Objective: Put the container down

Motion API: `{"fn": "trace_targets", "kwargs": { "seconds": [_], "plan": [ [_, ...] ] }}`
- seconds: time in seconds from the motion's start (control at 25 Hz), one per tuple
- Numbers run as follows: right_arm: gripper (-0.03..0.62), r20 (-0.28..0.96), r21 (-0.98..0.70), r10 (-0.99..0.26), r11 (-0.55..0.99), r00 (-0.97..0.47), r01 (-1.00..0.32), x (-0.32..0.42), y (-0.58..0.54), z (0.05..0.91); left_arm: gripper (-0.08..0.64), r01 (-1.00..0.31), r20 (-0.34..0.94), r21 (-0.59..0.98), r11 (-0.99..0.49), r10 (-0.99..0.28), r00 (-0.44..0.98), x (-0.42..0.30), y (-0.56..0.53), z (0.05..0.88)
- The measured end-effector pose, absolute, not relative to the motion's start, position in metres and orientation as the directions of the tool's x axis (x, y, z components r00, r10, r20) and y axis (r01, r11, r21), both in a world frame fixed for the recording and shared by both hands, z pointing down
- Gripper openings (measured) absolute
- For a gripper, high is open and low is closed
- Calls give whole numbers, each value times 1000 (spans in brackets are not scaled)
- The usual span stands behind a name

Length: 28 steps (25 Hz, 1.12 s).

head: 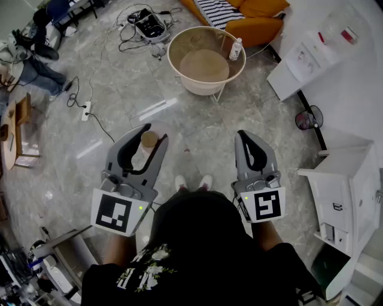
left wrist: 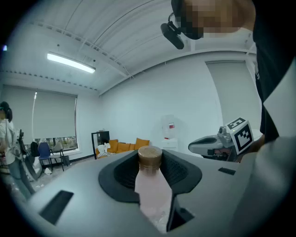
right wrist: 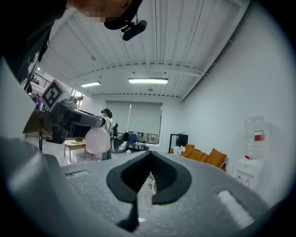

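The container is a pale pink translucent bottle [head: 143, 154] with a brown cap [left wrist: 149, 157]. It stands upright in the hollow between the jaws of my left gripper [head: 153, 136], which is shut on it, with the body [left wrist: 151, 192] pressed between the pads. I hold it level, high above the floor. The same bottle [right wrist: 97, 140] shows at the left in the right gripper view. My right gripper [head: 242, 134] hangs level beside it, at the right. Its jaws meet at the tips [right wrist: 149, 153], so it is shut with nothing in it. It also appears in the left gripper view as the right gripper [left wrist: 213, 144].
A round beige table with a raised rim [head: 206, 88] stands ahead on the marble floor, with a small water bottle [head: 236, 49] on it. An orange sofa [head: 254, 18] is behind it. Cables and a power strip [head: 87, 110] lie at the left; white cabinets [head: 344, 191] stand at the right.
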State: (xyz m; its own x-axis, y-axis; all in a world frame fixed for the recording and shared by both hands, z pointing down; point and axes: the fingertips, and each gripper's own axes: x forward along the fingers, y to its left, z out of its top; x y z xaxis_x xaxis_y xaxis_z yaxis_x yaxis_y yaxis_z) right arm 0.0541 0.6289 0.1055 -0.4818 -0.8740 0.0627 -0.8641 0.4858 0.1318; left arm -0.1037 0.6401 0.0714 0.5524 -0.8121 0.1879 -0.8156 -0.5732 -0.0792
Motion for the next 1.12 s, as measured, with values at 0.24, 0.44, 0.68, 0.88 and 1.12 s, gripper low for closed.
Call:
{"fn": "trace_targets", "kwargs": {
  "seconds": [0.24, 0.44, 0.68, 0.88, 1.12],
  "plan": [
    [-6, 53, 129, -875, 483, -480, -866, 69, 625, 105, 149, -821, 198, -86, -564, -818, 541, -94, 637, 72],
    [-5, 16, 142, -875, 481, -484, -865, 83, 629, 108, 149, -827, 193, -85, -555, -824, 533, -82, 639, 76],
    [-5, -27, 144, -874, 477, -485, -867, 109, 638, 110, 149, -848, 192, -88, -523, -844, 501, -68, 642, 84],
    [-5, -23, 151, -885, 457, -465, -877, 124, 645, 122, 149, -871, 196, -67, -486, -863, 466, -73, 645, 99],
    [-5, -36, 191, -891, 438, -452, -878, 136, 635, 116, 149, -881, 143, -79, -467, -880, 453, -75, 624, 97]
  ]
}}
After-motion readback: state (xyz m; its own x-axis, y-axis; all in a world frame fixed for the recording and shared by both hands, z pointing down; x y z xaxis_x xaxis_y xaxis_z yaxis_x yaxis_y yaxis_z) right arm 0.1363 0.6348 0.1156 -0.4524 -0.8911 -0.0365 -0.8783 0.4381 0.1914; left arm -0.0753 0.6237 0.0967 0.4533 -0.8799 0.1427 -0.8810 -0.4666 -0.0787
